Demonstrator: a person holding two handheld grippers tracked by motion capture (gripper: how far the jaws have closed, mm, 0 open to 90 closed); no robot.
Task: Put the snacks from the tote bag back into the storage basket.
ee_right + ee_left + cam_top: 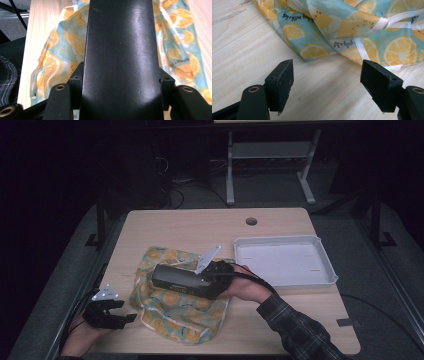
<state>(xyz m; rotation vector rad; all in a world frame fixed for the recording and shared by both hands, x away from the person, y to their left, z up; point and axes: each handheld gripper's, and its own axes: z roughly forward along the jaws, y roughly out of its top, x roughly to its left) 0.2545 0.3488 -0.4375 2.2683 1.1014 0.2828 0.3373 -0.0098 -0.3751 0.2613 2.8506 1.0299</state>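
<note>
A long black box (177,280) hangs just above a crumpled cloth (170,312) printed with orange slices on pale blue. My right gripper (209,281) is shut on the box's right end, coming in from the right. In the right gripper view the box (121,50) runs up between the two pads (75,83), which press on its sides, with the cloth (62,50) beneath. My left gripper (127,317) rests at the table's front left corner, open and holding nothing. In its own view the left gripper (327,77) stands wide over bare wood, just short of the cloth's edge (362,30).
A white shallow tray (280,240) sits at the table's right, holding nothing. The light wooden table (200,227) has a round cable hole (251,221) near its far edge. Beyond the table are a dark floor, cables and a metal stand.
</note>
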